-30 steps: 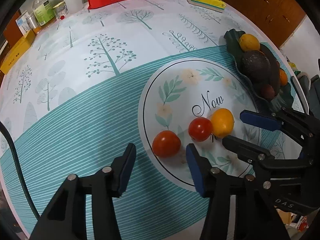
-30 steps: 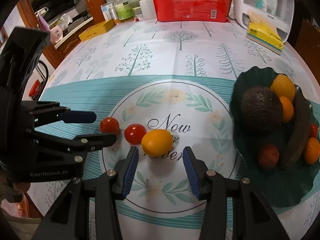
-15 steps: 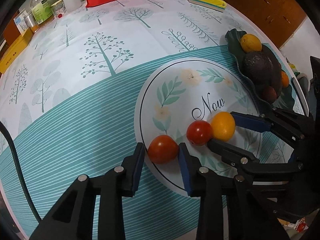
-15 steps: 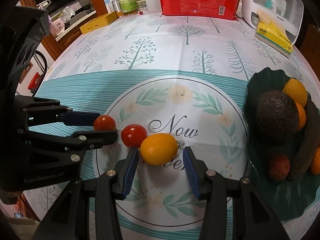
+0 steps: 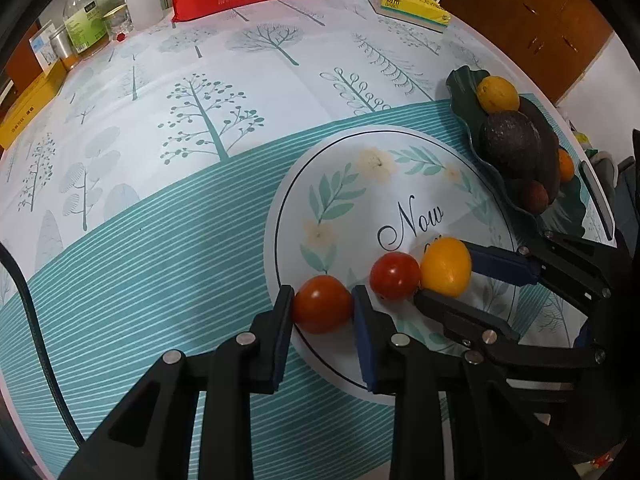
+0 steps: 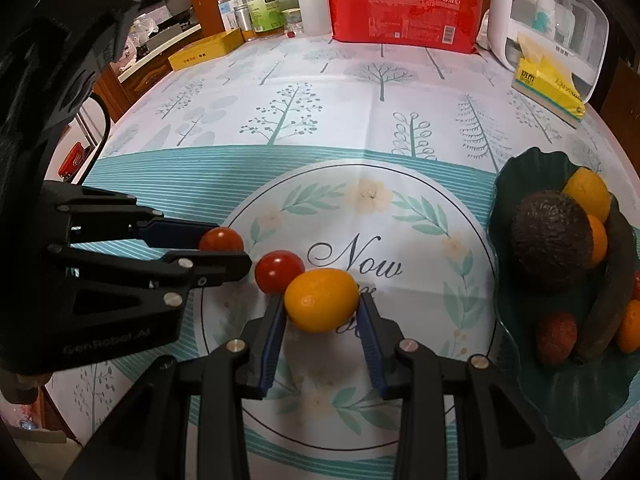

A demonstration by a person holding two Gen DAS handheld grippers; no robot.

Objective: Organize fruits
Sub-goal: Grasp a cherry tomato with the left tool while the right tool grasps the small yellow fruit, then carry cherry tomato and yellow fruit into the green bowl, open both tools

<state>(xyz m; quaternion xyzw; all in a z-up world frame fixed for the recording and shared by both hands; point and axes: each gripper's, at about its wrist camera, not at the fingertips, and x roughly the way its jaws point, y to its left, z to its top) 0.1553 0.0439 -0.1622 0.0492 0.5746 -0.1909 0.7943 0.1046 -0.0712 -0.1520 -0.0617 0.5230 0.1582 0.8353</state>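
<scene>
On the tablecloth's round "Now" print lie three small fruits in a row. My left gripper (image 5: 322,300) is shut on the leftmost red tomato (image 5: 322,305), its pads pressed on both sides. That gripper (image 6: 231,247) and tomato (image 6: 221,238) also show at the left of the right wrist view. A second red tomato (image 5: 394,276) (image 6: 279,271) lies free between the two grippers. My right gripper (image 6: 322,306) is closing on the yellow fruit (image 6: 322,299) (image 5: 446,266), and both pads touch its sides. A dark green leaf-shaped plate (image 6: 520,168) at the right holds an avocado (image 6: 550,240) and several other fruits.
Along the table's far edge stand a red package (image 6: 404,12), bottles (image 6: 264,8), a yellow box (image 6: 208,50), a white appliance (image 6: 548,12) and a yellow tissue pack (image 6: 548,92). A black cable (image 5: 36,312) hangs at the left.
Both grippers have closed in. The left jaws went from wide apart to gripping the red tomato. The right jaws narrowed onto the yellow fruit. Neither hand has shifted much.
</scene>
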